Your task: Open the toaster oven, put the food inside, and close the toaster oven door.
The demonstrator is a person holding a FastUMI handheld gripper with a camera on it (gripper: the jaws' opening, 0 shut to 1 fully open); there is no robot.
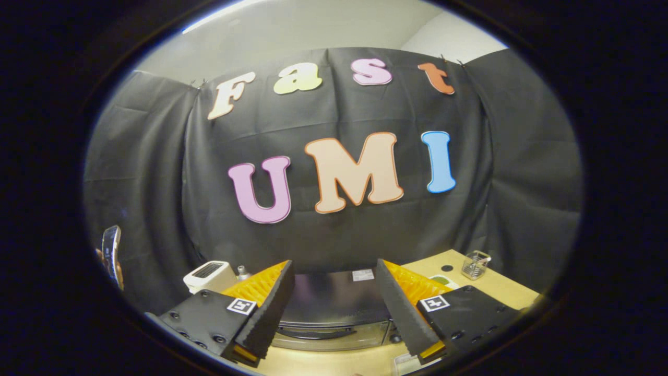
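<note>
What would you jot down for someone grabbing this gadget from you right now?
Gripper: jaws open, holding nothing, raised above the counter.
Toaster oven: between and just beyond the jaws, on the wooden table; its door looks shut, handle facing us.
Food: I can't pick it out from here.
Also about: a white appliance to one side, a clear cup to the other.
Done: nothing yet.
Left: open door, load food, close door.

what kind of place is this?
Likely a staged demo booth, not a real kitchen: black cloth wall, wooden table, and a toaster oven beyond the open gripper. A clear cup stands on the table.
</note>
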